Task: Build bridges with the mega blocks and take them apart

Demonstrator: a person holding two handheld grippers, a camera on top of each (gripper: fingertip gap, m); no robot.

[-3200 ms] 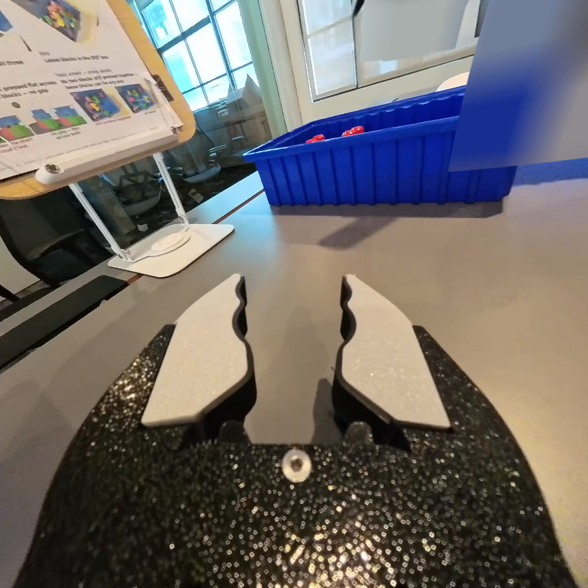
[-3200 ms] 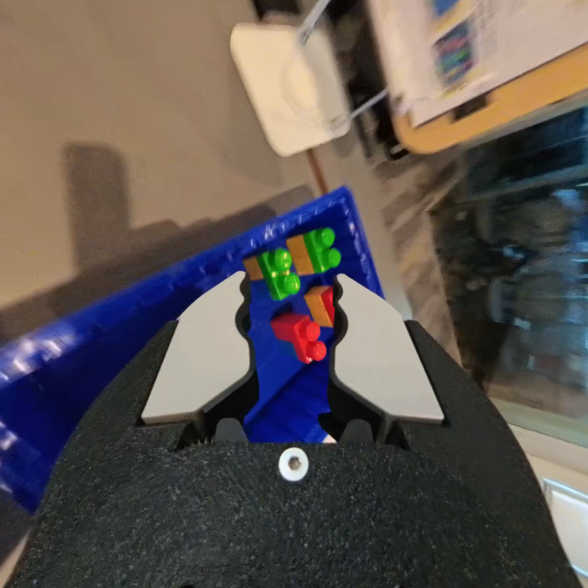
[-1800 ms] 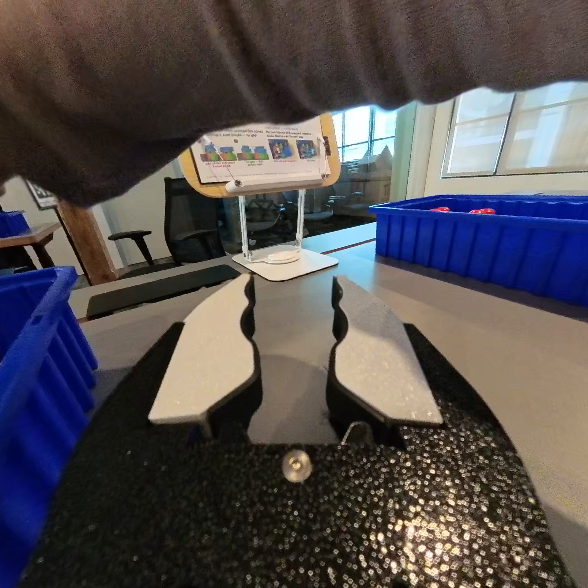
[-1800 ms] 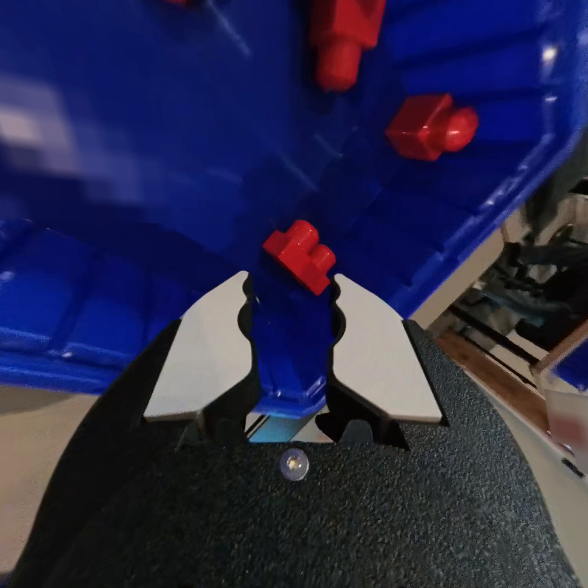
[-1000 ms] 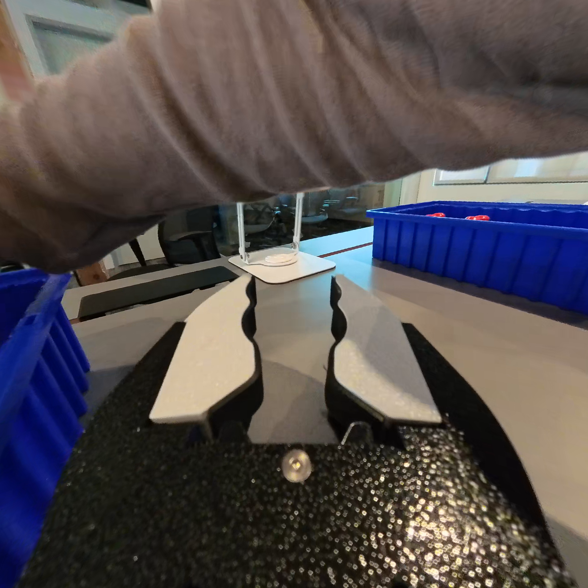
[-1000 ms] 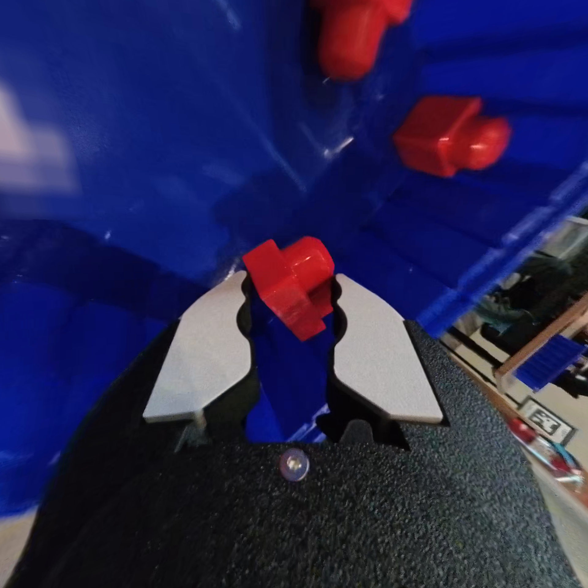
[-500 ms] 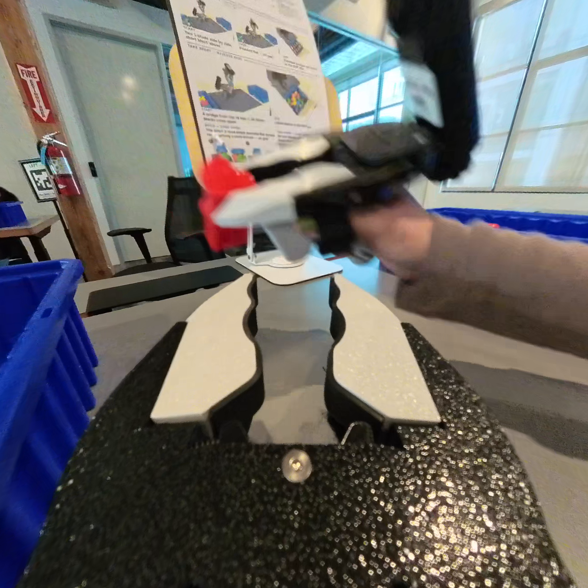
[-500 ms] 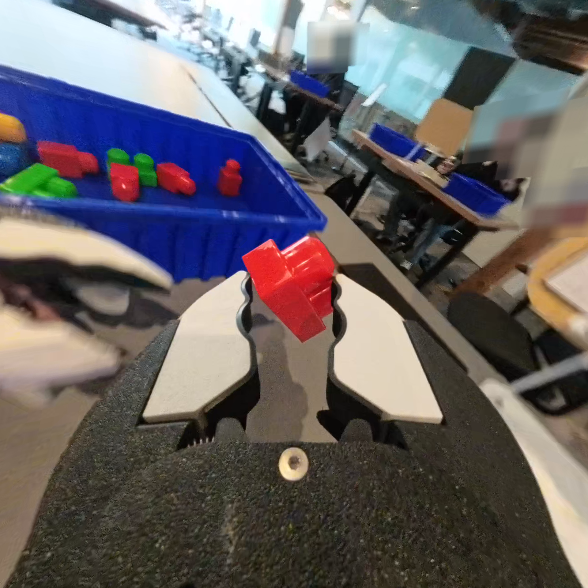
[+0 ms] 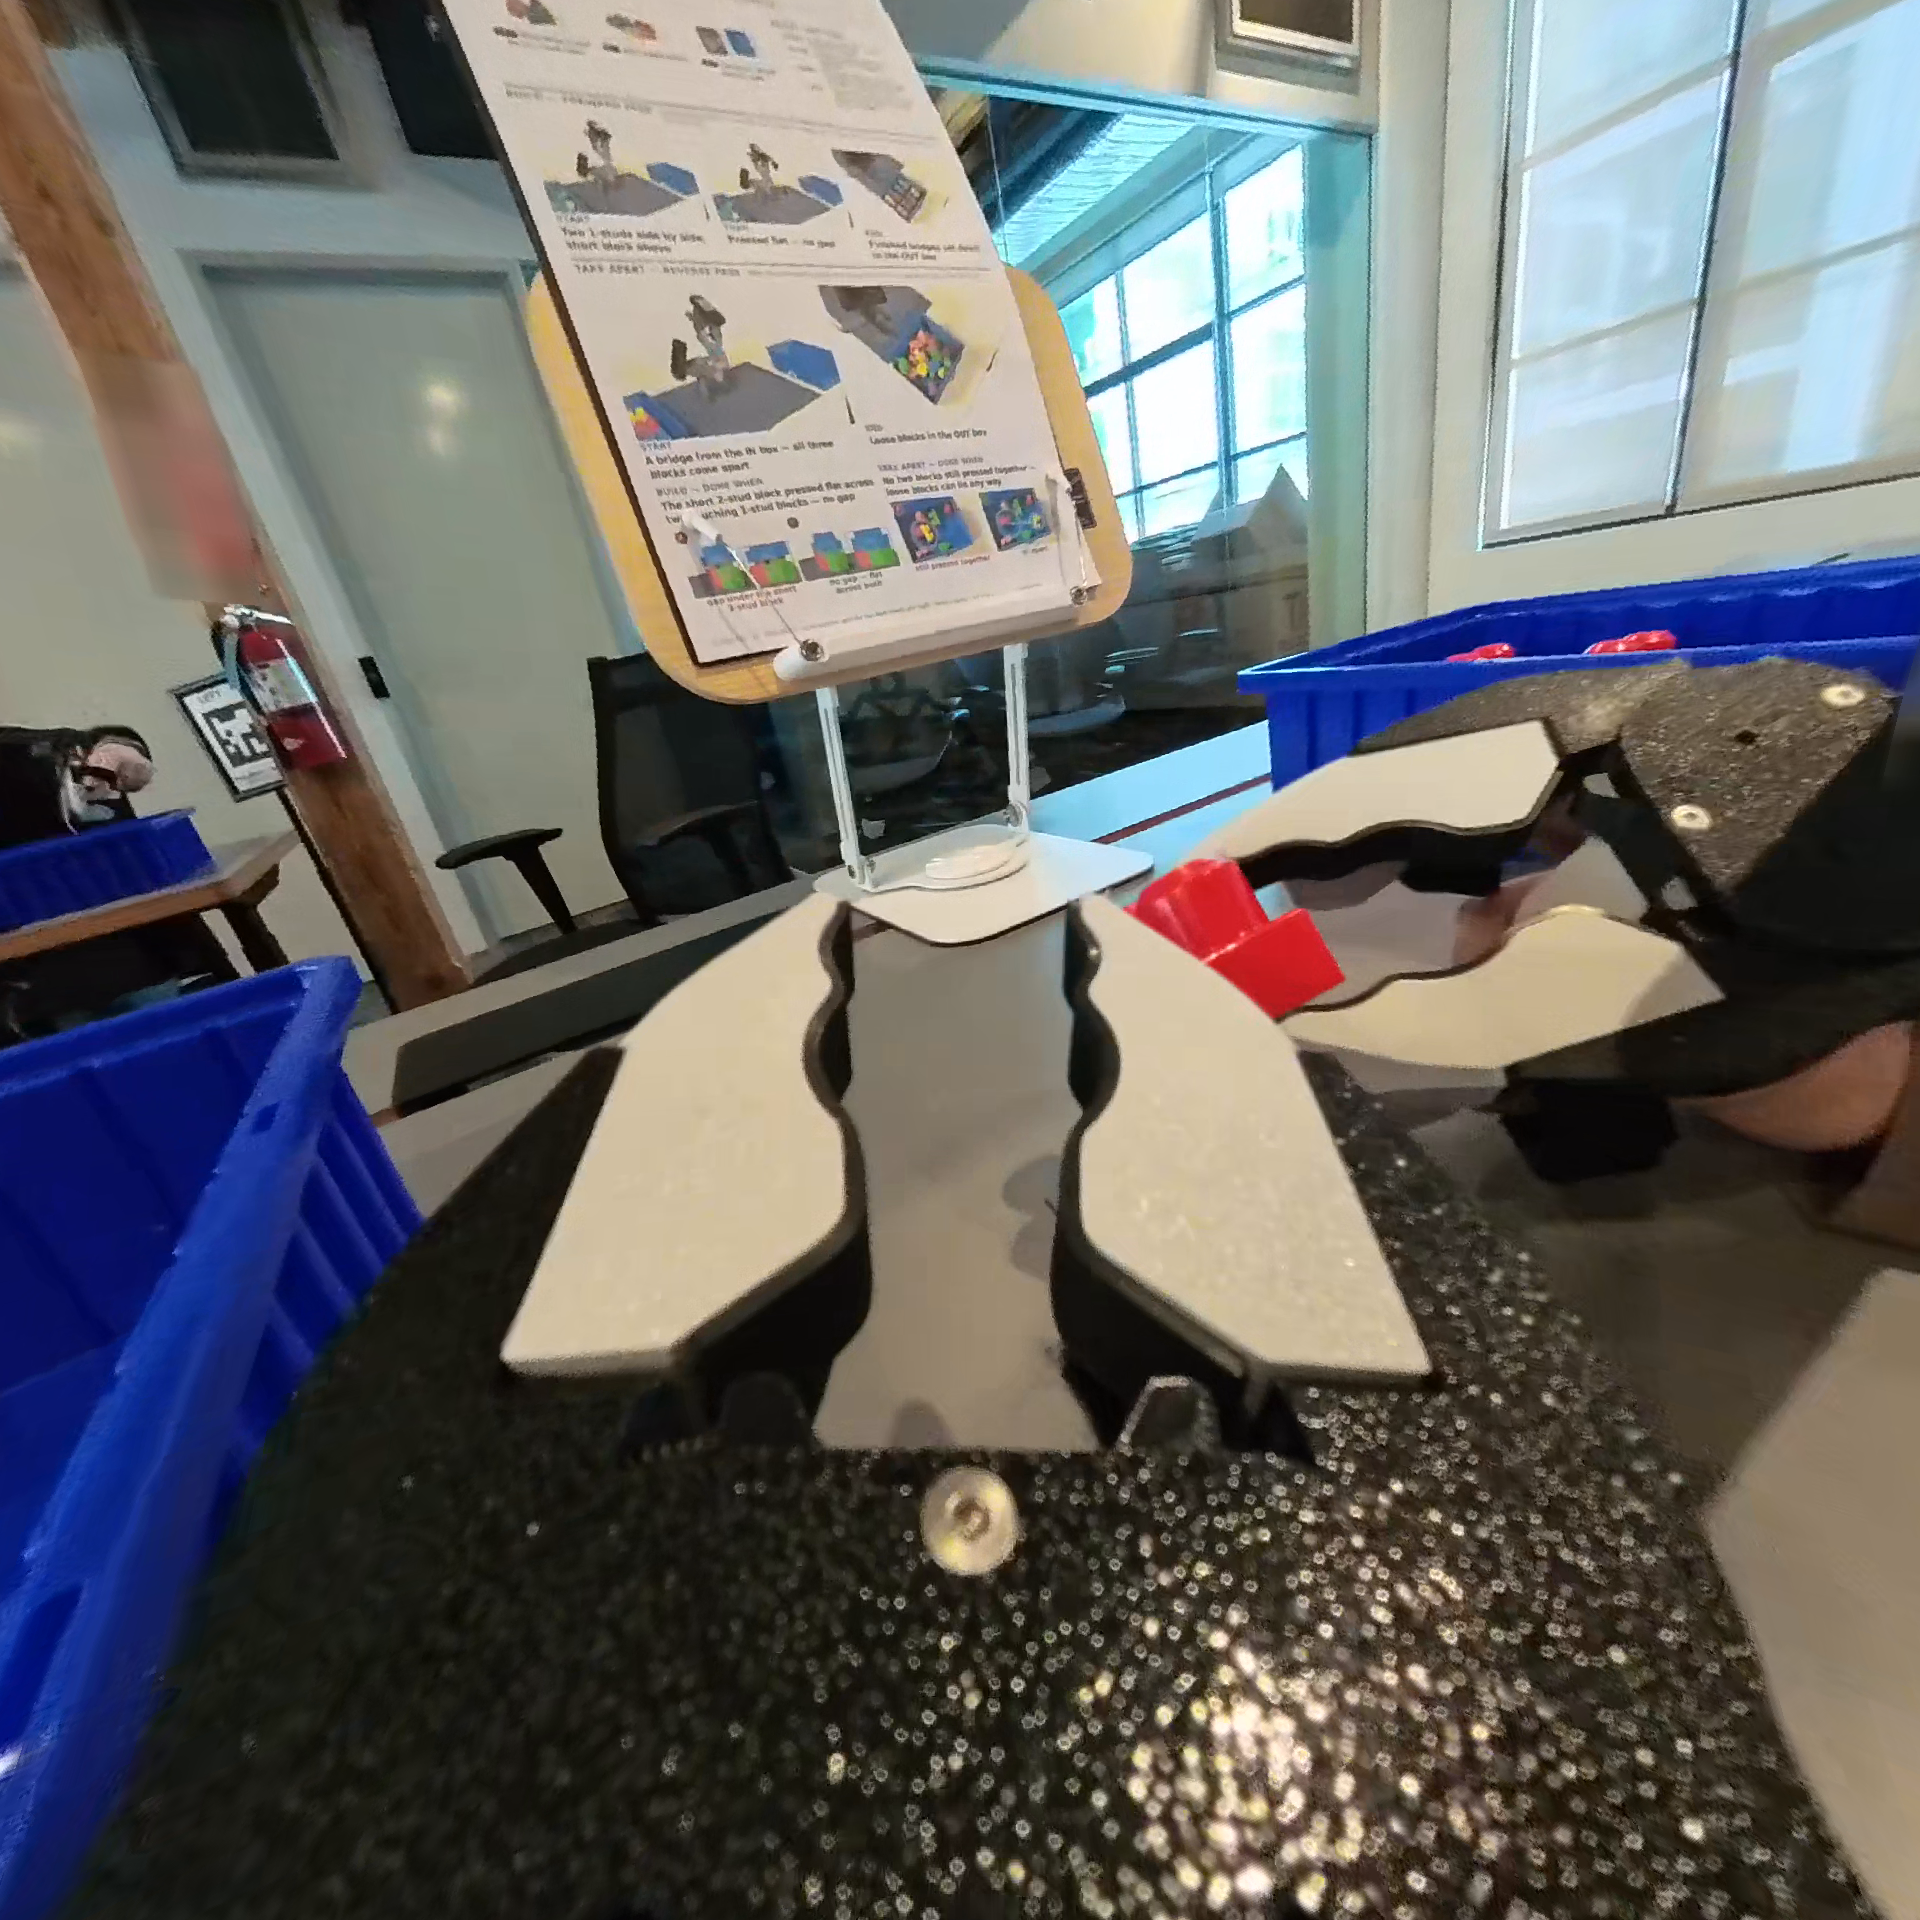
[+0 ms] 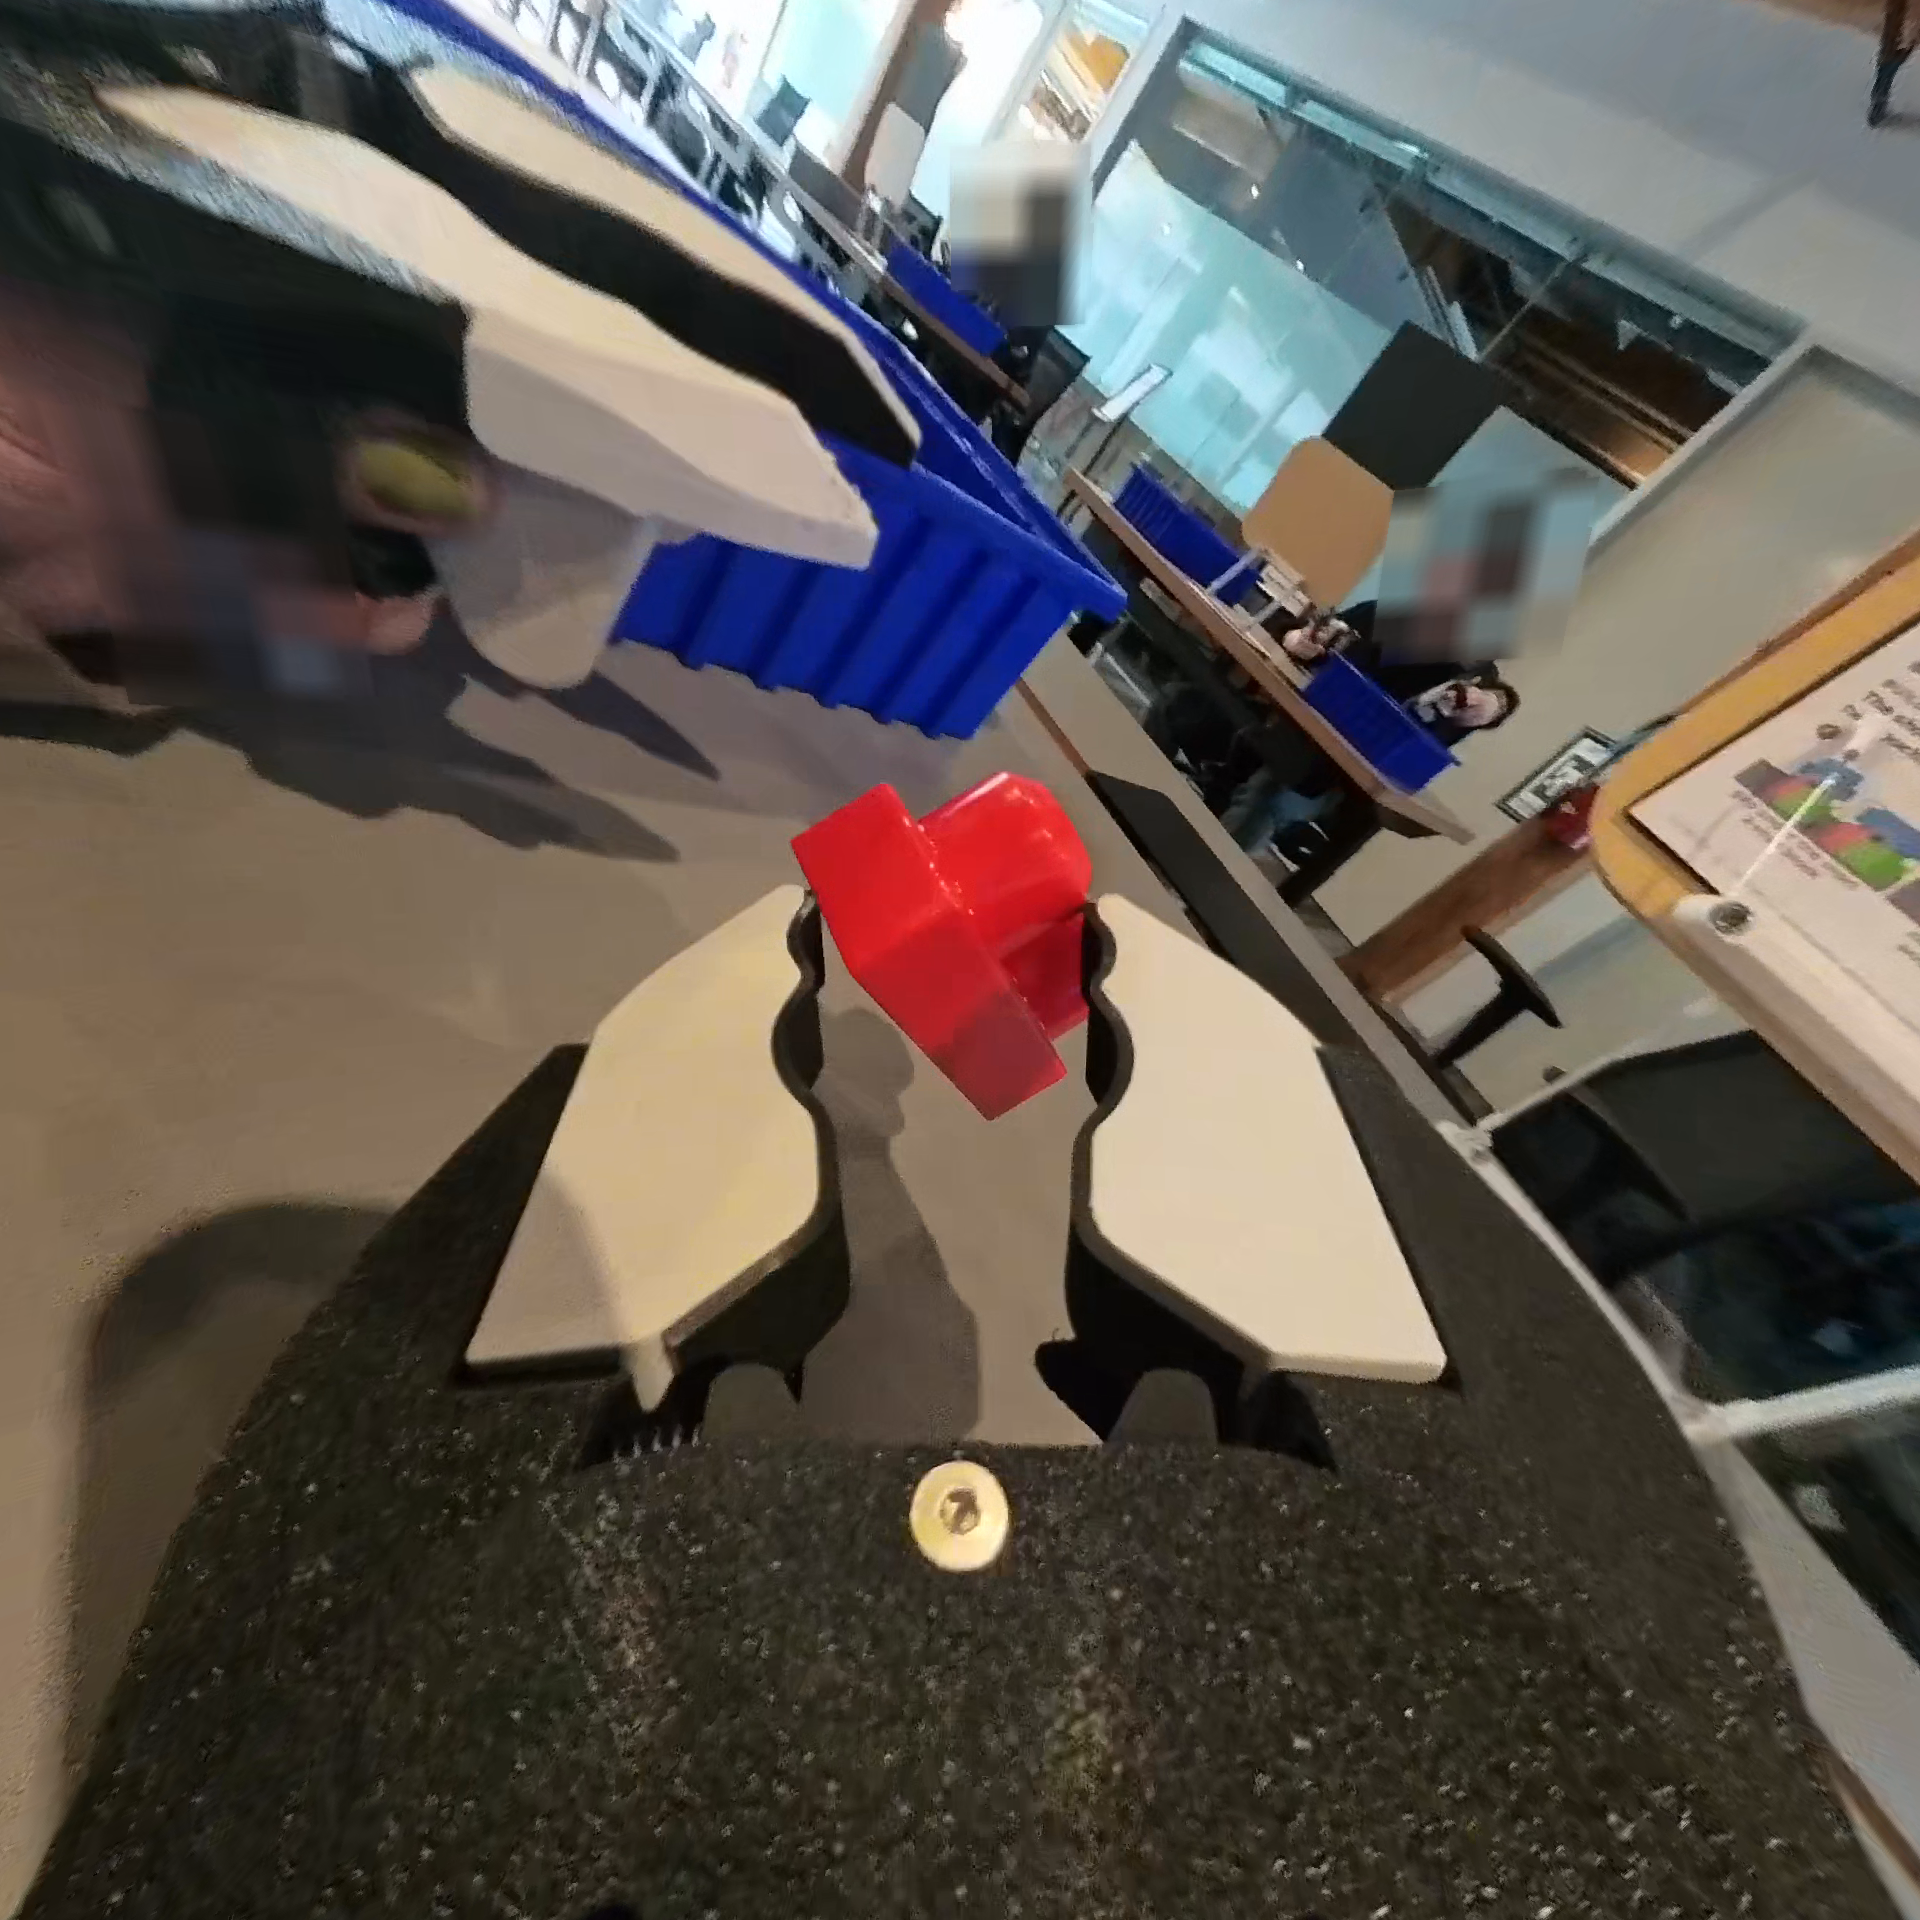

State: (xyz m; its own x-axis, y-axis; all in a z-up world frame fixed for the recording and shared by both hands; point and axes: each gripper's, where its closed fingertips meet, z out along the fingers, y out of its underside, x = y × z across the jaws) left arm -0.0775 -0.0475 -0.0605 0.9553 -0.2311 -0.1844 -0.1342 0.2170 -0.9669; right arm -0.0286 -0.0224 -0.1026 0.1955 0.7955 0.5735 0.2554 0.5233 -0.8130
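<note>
My right gripper (image 10: 951, 914) is shut on a red single-stud block (image 10: 940, 940), which sits tilted between the fingertips, a little above the grey table (image 10: 312, 935). In the left wrist view the right gripper (image 9: 1247, 945) comes in from the right with the red block (image 9: 1242, 940) at its tips, just right of my left fingers. My left gripper (image 9: 956, 935) is open and empty, low over the table. It also shows blurred at the upper left of the right wrist view (image 10: 888, 483).
A blue bin (image 9: 156, 1195) stands close on the left, and another blue bin (image 9: 1558, 644) with red blocks at the back right. An instruction board on a stand (image 9: 831, 364) stands at the table's far edge. Other tables, chairs and people are beyond. One gripper's finger ends stand about 7 cm off the other's.
My right gripper has carried the red block out of the bin, across in front of the left gripper, and down to its right. The left gripper has barely moved.
</note>
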